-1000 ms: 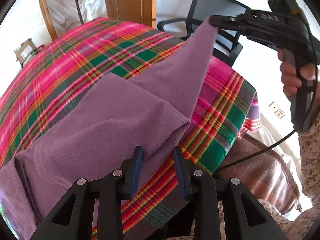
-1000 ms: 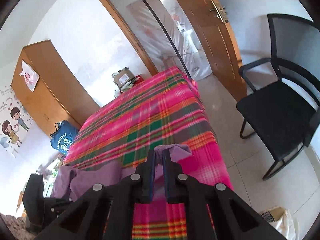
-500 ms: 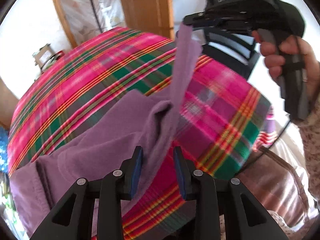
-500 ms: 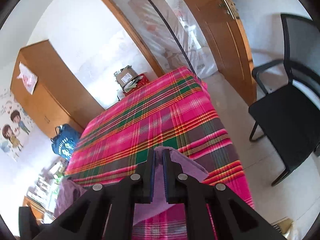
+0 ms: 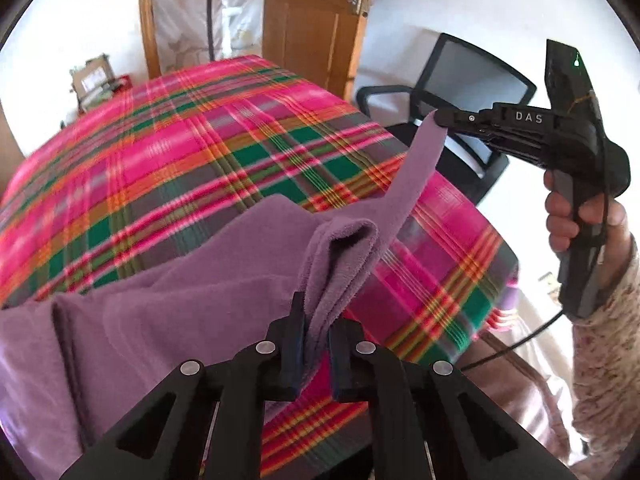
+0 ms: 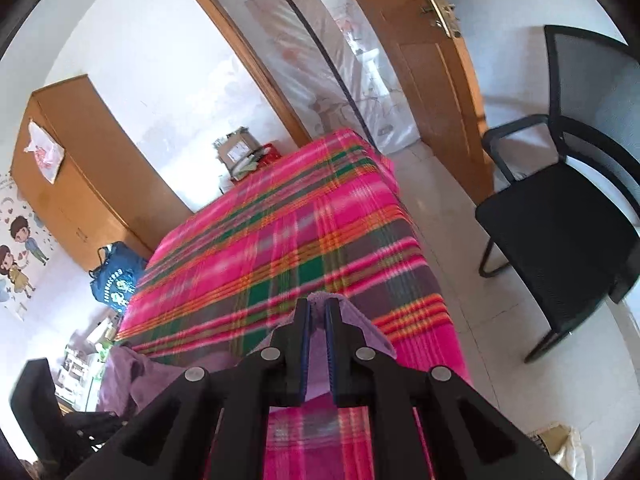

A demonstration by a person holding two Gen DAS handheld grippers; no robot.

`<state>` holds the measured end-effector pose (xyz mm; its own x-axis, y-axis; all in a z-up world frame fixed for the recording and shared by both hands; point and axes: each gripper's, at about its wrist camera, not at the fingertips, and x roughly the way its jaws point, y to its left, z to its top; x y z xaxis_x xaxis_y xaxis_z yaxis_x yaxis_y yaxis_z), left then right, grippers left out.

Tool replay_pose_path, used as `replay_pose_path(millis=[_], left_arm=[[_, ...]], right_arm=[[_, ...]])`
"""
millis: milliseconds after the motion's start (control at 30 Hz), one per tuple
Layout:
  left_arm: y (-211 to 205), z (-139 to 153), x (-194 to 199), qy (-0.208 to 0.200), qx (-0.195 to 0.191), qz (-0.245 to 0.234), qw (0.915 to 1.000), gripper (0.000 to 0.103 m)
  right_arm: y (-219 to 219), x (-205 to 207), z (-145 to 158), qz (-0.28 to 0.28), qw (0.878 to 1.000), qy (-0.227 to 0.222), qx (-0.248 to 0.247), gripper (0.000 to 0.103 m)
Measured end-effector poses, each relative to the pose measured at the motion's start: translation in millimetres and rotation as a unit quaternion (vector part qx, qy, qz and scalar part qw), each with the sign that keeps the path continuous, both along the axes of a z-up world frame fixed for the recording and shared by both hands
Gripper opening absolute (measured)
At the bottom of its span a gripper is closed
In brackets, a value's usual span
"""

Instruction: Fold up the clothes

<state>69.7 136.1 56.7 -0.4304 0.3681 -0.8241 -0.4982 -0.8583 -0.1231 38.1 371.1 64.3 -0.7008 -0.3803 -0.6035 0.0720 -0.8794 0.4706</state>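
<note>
Purple fleece garment (image 5: 192,300) lying on a bed covered with a pink, green and orange plaid blanket (image 5: 208,160), near the bed's close corner. Its bulk spreads toward the left of the left wrist view; from there a narrow strip rises diagonally up and to the right, so the long axis runs from lower left to upper right, ending at the right gripper (image 5: 438,118). The left gripper (image 5: 316,336) is closing its jaws, and a doubled fold of the fleece stands between the blue pads and is pinched there. The right gripper, nearly fully closed, clamps the tip of the raised strip; in the right wrist view the same purple edge shows between its pads (image 6: 317,320). The letters "DAS" (image 5: 529,117) are legible in white on the right gripper's black body, which a hand (image 5: 580,220) in a floral sleeve grips by the handle. Beyond the bed stand a black mesh chair (image 6: 560,216), a wooden door (image 5: 316,20) and a wooden wardrobe (image 6: 80,184).
</note>
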Motion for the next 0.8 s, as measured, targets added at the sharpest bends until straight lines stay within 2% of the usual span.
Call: replay_pose_path(millis=[167,300,433,567,633,700,800], left_arm=[[8.5,-14.4,13.1,-0.004,-0.024,-0.019,0.9995,0.009],[21.3,-27.7,18.2,0.003,-0.065,-0.033,0.9973,0.01],[21.9,-33.1,18.1,-0.002,-0.072,-0.035,0.9968,0.01],[25.7,-35.6,24.2,0.008,-0.09,-0.05,0.9947,0.011],[28.0,-37.1,27.4,0.015,-0.1,-0.054,0.9934,0.011],[29.4,-37.7,30.0,0.022,-0.107,-0.056,0.9924,0.011],[29.2,-38.8,28.9,0.02,-0.106,-0.056,0.9926,0.011]], right_arm=[[12.9,27.0,-8.3,-0.003,1.0,-0.007,0.0,0.008],[24.8,50.2,-30.1,-0.017,0.999,-0.041,0.003,0.008],[36.4,70.5,-58.1,-0.03,0.996,-0.081,-0.021,0.008],[37.8,85.0,-74.0,-0.027,0.994,-0.103,-0.012,0.009],[38.9,85.4,-74.7,-0.022,0.994,-0.108,-0.009,0.011],[36.6,85.0,-65.5,-0.02,0.994,-0.107,0.026,0.015],[35.8,83.3,-43.5,-0.025,0.994,-0.075,0.07,0.015]])
